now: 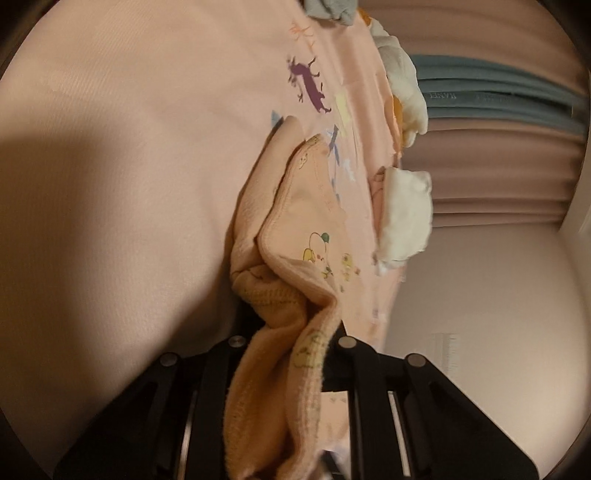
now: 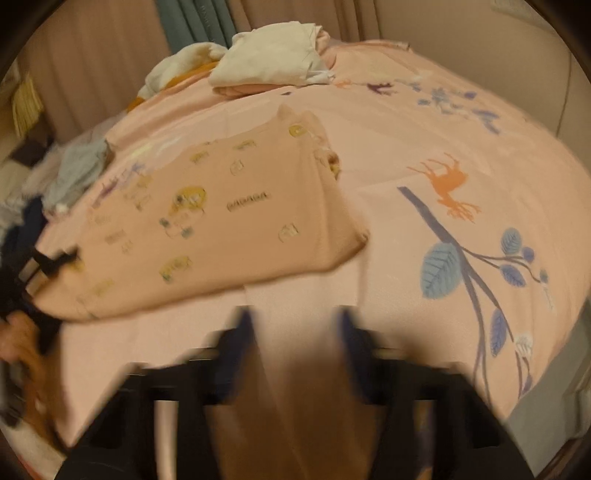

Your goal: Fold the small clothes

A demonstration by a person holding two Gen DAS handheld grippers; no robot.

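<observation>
A peach baby garment [image 2: 221, 221] with small cartoon prints lies spread on the pink bedspread [image 2: 406, 129]. In the tilted left wrist view, part of the same garment [image 1: 295, 221] is bunched up and runs down between the fingers of my left gripper [image 1: 295, 332], which is shut on it; the cloth hides the fingertips. In the right wrist view the left gripper [image 2: 51, 258] sits at the garment's left corner, with a hand below it. My right gripper [image 2: 295, 321] is blurred; a pink strip of cloth from the garment's near edge fills the gap between its fingers, and they close on it.
A pile of white folded clothes [image 2: 273, 59] sits at the far side of the bed, with a grey-blue garment [image 2: 81, 166] crumpled at the left. Pink and teal curtains [image 2: 195, 22] hang behind. White cloth [image 1: 406, 218] lies near the bed's edge.
</observation>
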